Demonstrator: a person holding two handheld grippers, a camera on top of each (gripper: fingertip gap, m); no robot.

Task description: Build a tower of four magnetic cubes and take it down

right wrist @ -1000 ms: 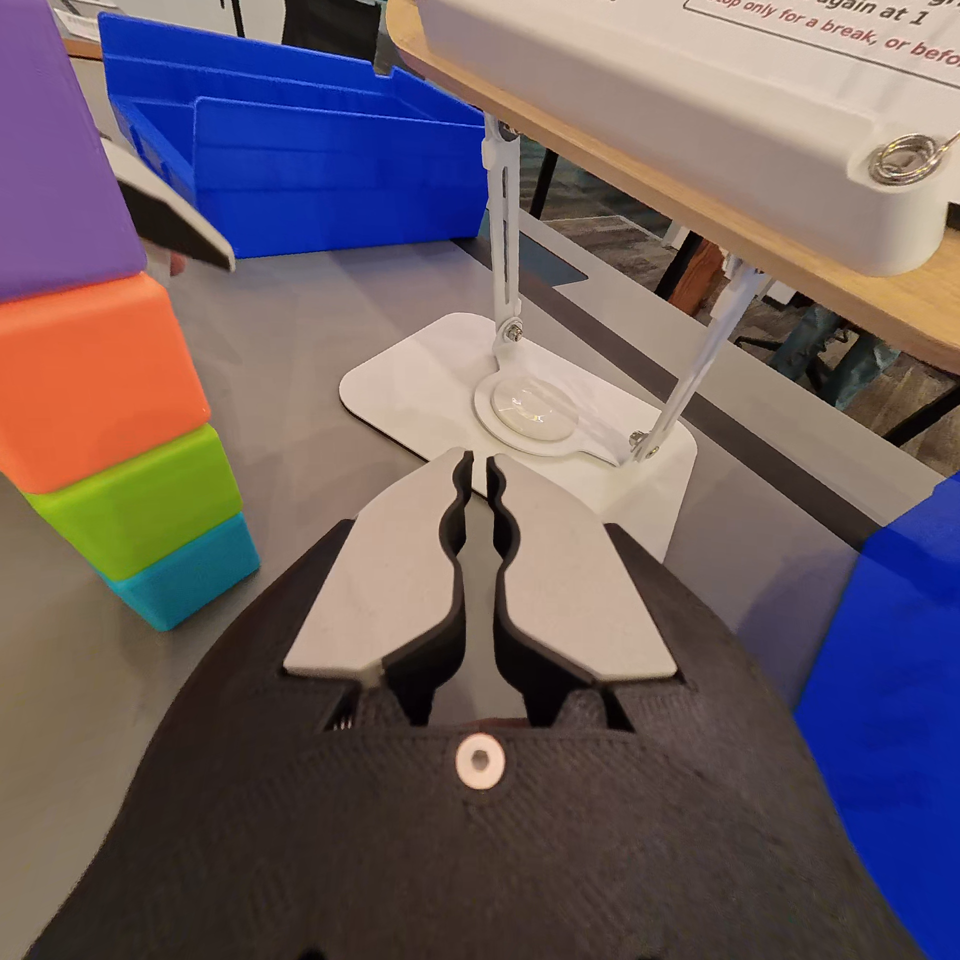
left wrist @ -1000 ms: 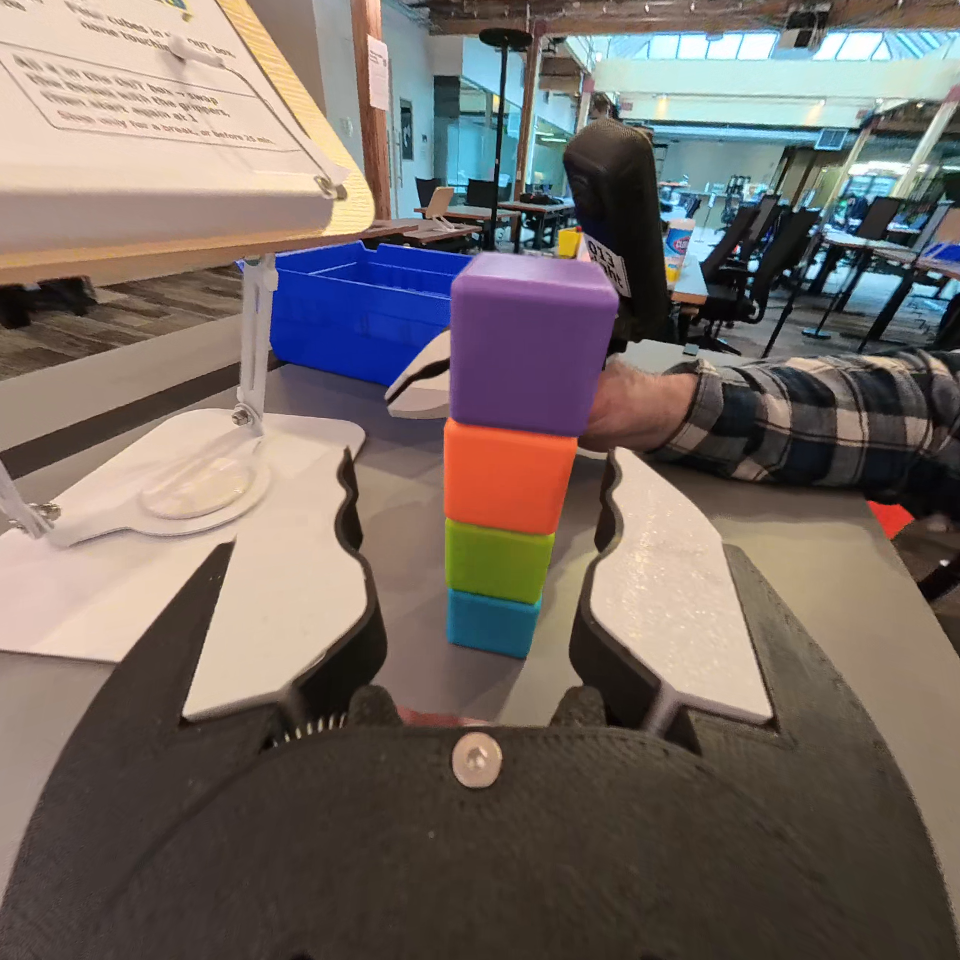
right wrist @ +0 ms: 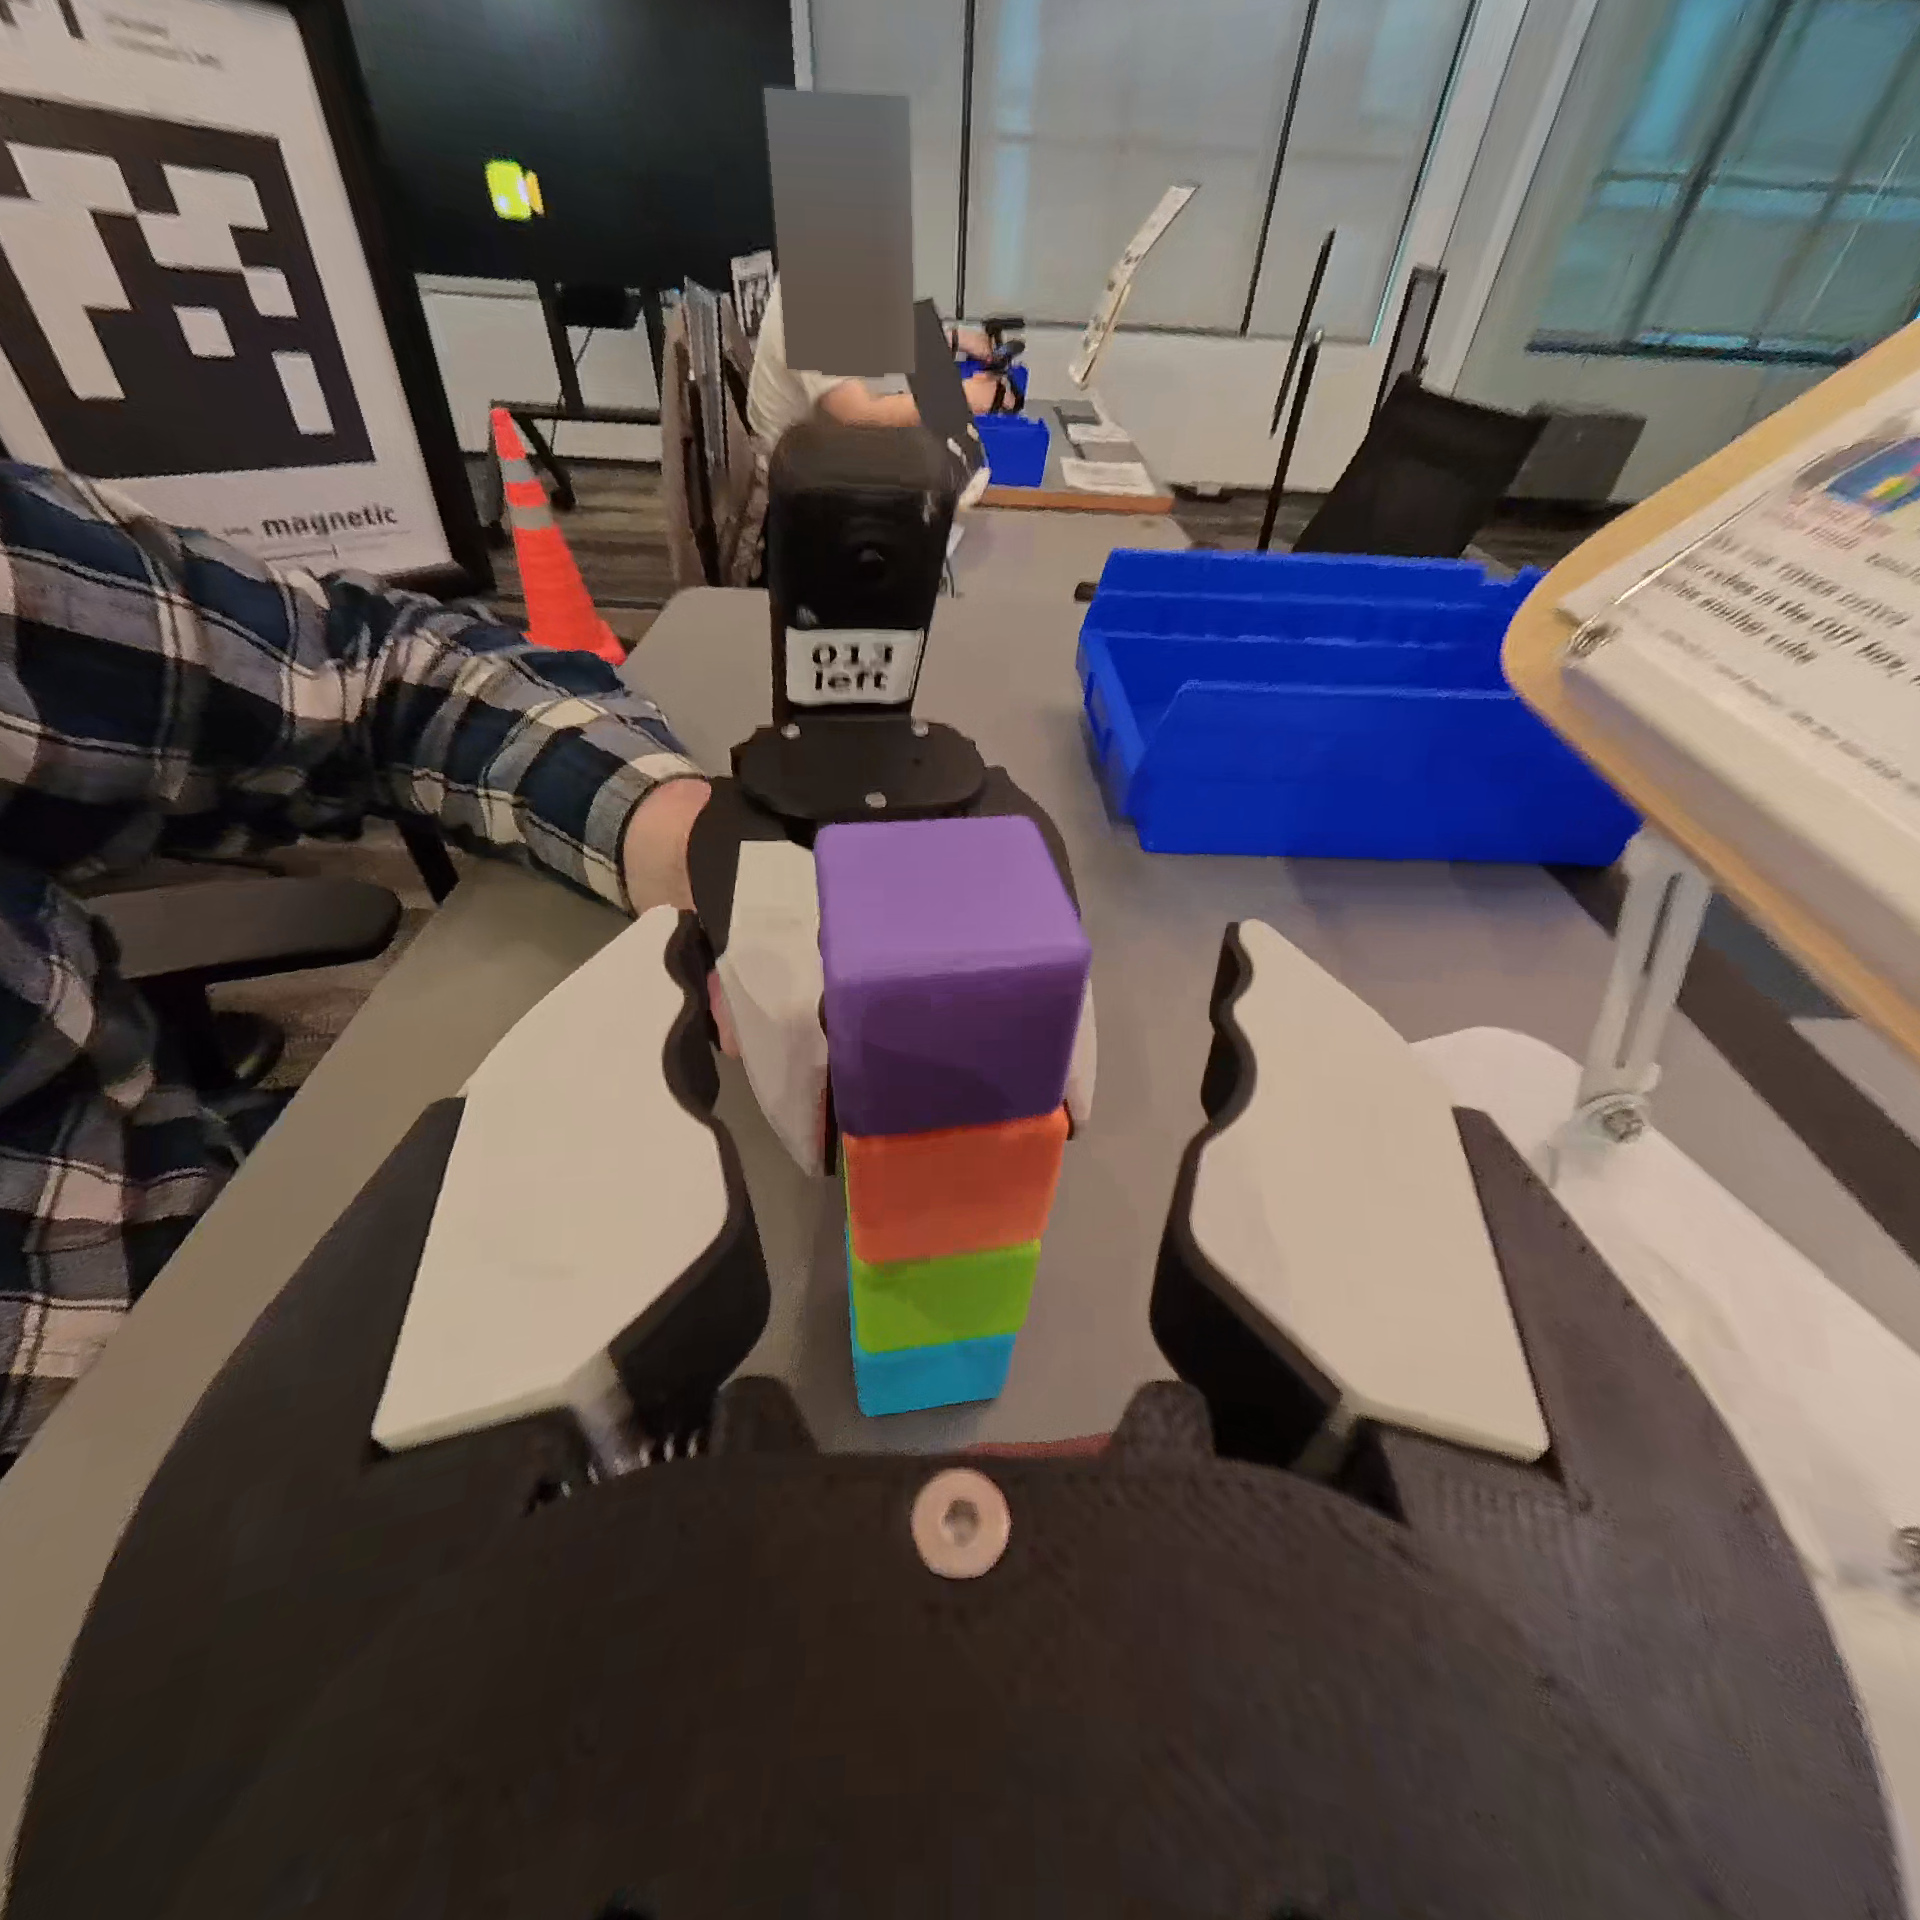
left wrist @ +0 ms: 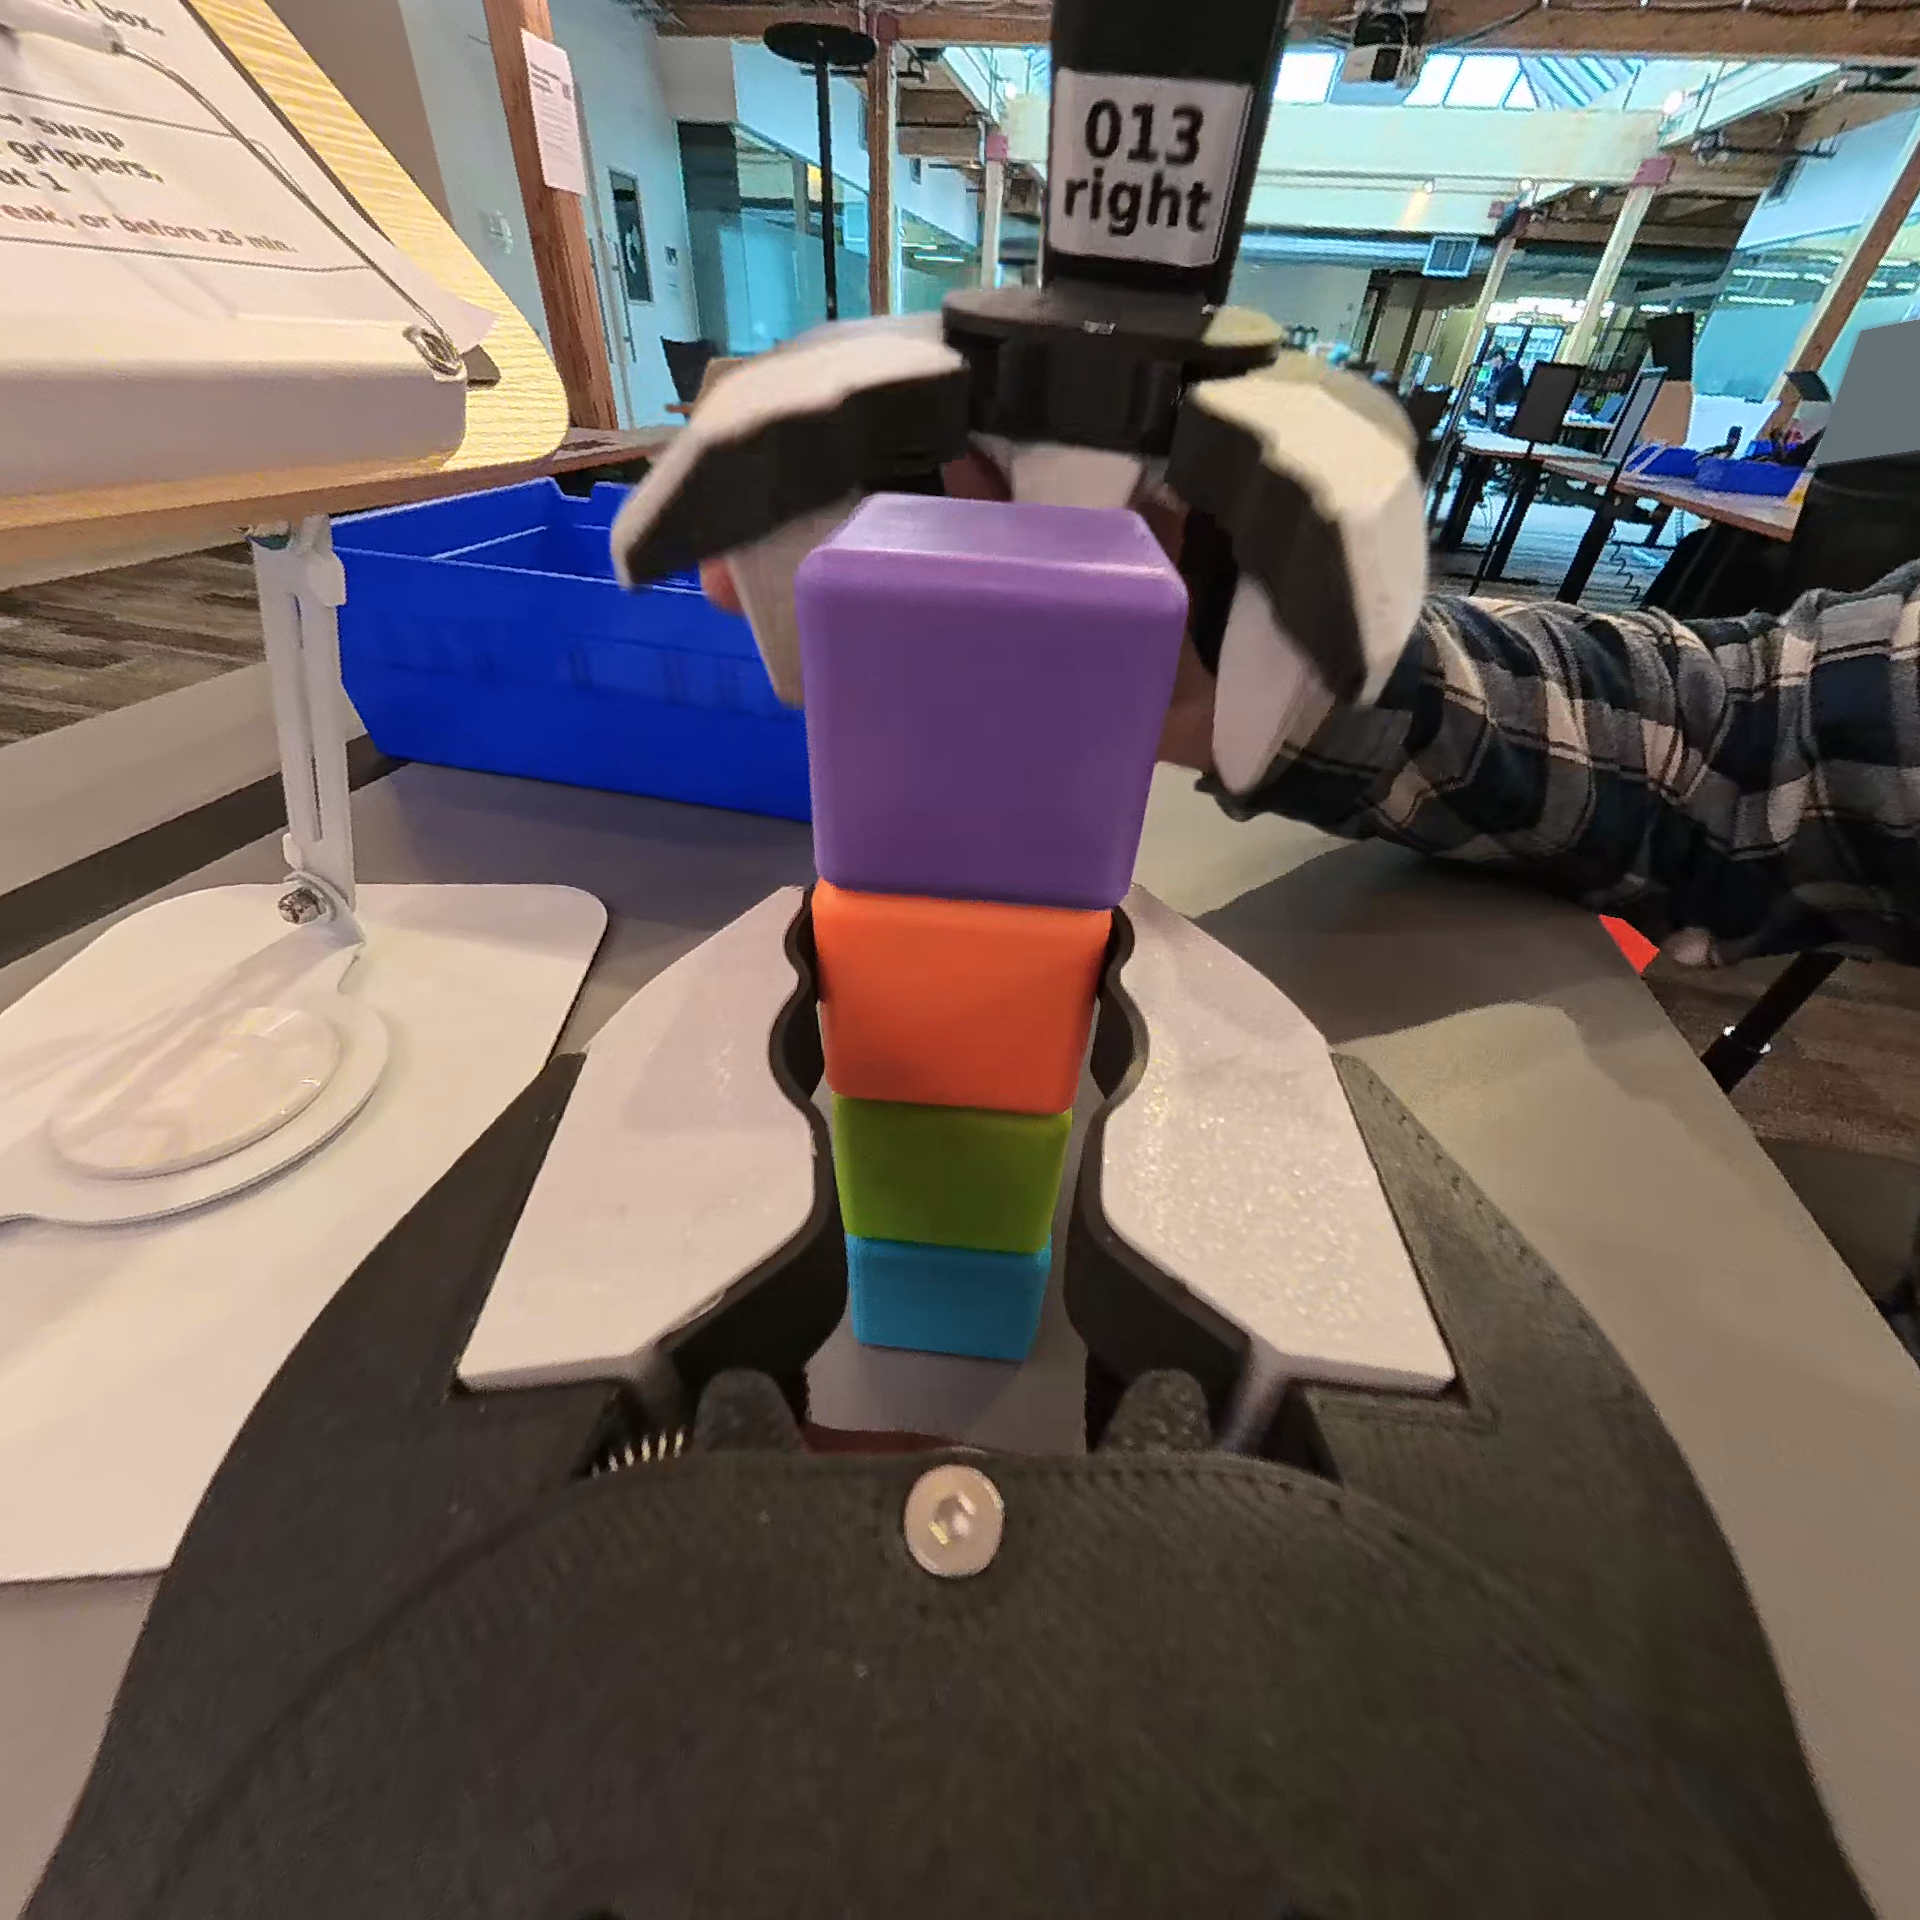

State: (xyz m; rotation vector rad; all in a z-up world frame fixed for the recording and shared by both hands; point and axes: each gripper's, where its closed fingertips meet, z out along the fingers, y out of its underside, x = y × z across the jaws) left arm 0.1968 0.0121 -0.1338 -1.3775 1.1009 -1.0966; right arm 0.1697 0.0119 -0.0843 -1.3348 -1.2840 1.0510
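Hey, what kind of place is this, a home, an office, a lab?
Probably an open-plan office or lab set up for recording demos: rows of desks and office chairs behind, a big black-and-white marker board, and blue bins on the grey table.

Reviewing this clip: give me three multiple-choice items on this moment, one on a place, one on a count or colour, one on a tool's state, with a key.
1. Where does the blue bin stand?
A. on the grey table behind the tower
B. on the floor
C. on top of the tower

2. Which cube tops the four-cube tower?
A. green
B. purple
C. cyan

3. How is the left tool set?
A. wide open, clear of the tower
B. shut on the orange cube
C. shut on the cyan cube

Key: 1 A, the bin rests on the tabletop beyond the cubes. 2 B, the purple cube sits above the orange cube, green cube and cyan cube. 3 B, its jaws press both sides of the orange cube, while the right tool is open around the purple one, not touching.
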